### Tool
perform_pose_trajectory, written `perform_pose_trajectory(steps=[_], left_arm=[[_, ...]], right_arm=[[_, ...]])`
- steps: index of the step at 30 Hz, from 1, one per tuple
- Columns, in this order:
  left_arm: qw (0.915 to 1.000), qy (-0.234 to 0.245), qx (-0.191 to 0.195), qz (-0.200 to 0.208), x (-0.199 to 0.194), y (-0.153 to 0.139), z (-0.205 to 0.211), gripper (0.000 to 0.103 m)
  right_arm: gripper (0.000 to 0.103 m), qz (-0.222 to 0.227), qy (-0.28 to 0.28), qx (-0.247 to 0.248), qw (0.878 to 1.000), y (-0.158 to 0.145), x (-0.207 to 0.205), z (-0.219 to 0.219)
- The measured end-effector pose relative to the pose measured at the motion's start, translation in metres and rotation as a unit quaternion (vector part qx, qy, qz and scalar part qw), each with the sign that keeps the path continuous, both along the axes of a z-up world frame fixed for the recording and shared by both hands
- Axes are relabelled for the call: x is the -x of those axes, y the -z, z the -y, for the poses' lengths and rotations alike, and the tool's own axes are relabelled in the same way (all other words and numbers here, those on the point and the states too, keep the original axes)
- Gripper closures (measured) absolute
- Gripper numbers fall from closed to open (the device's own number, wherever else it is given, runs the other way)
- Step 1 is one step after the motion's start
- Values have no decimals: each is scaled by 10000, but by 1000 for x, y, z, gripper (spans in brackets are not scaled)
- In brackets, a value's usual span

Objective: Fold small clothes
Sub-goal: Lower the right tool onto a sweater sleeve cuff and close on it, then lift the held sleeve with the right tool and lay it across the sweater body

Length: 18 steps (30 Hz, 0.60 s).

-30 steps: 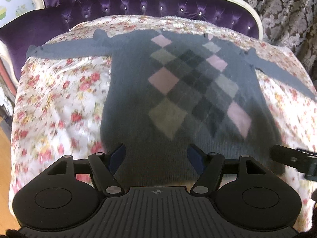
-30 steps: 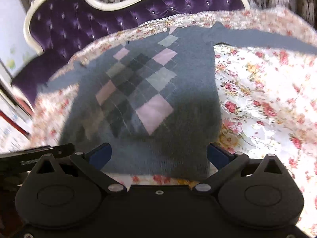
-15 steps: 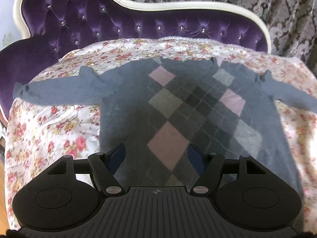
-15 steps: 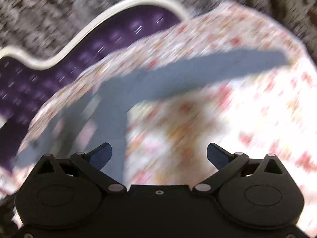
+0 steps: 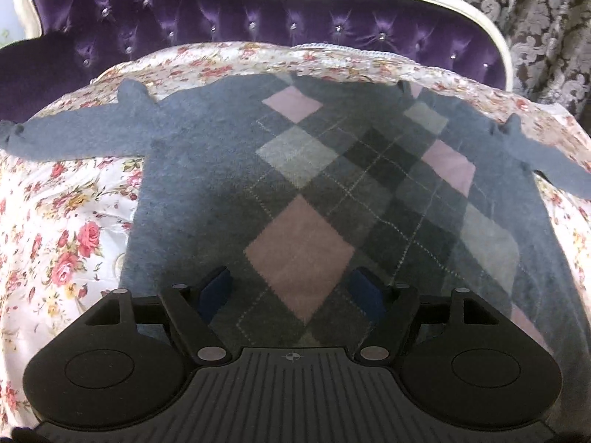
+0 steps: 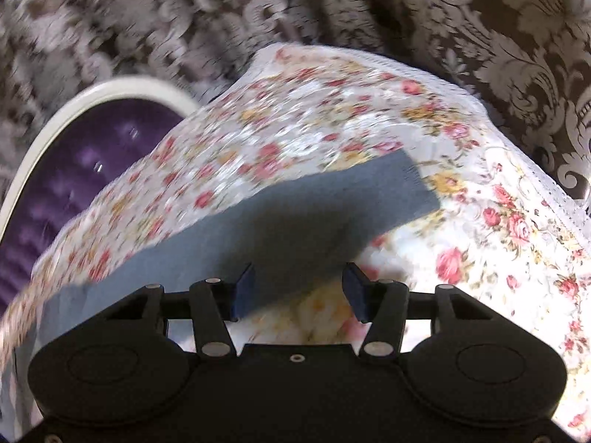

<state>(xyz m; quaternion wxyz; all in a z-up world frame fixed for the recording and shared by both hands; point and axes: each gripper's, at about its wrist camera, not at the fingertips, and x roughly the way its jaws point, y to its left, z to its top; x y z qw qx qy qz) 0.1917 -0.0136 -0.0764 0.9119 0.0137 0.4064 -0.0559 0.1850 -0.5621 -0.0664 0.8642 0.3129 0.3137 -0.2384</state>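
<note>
Left tongs (image 5: 291,291): black housing, ribbed centre, crosshair mark, dark blue pads (image 5: 216,289), silver pivot screws. Right tongs (image 6: 299,291): likewise, centre smooth.

One grey argyle sweater (image 5: 207,199) is lying spread flat, its two sleeves stretching out toward nine o'clock (image 5: 77,136) and three o'clock (image 5: 546,162). One floral bedspread (image 5: 48,229) is showing beneath it, and one purple tufted headboard (image 5: 229,14) is standing at twelve o'clock. Two grippers are working: left (image 5: 291,291), right (image 6: 299,291).
</note>
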Motion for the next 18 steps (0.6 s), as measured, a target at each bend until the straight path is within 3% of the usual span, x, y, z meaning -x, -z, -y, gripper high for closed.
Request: perform_pose_trajectory(steps=[3, 9, 10, 12, 13, 18], left_arm=[[9997, 94, -174, 142, 3, 4, 4, 18], [9999, -2, -78, 124, -1, 9, -2, 2], [9999, -8, -66, 113, -2, 10, -2, 0], [9999, -21, -61, 96, -3, 10, -2, 0], [9999, -34, -63, 102, -2, 11, -2, 0], [9998, -48, -57, 168, 0, 12, -2, 0]], right_arm=[[44, 249, 208, -23, 9995, 2, -3, 16], [45, 482, 666, -147, 9965, 6, -13, 41], [51, 459, 724, -118, 9963, 5, -16, 44], [82, 254, 740, 57, 9969, 5, -23, 45], [91, 147, 695, 132, 9974, 4, -27, 46], [91, -75, 297, 709, 9970, -29, -50, 22]])
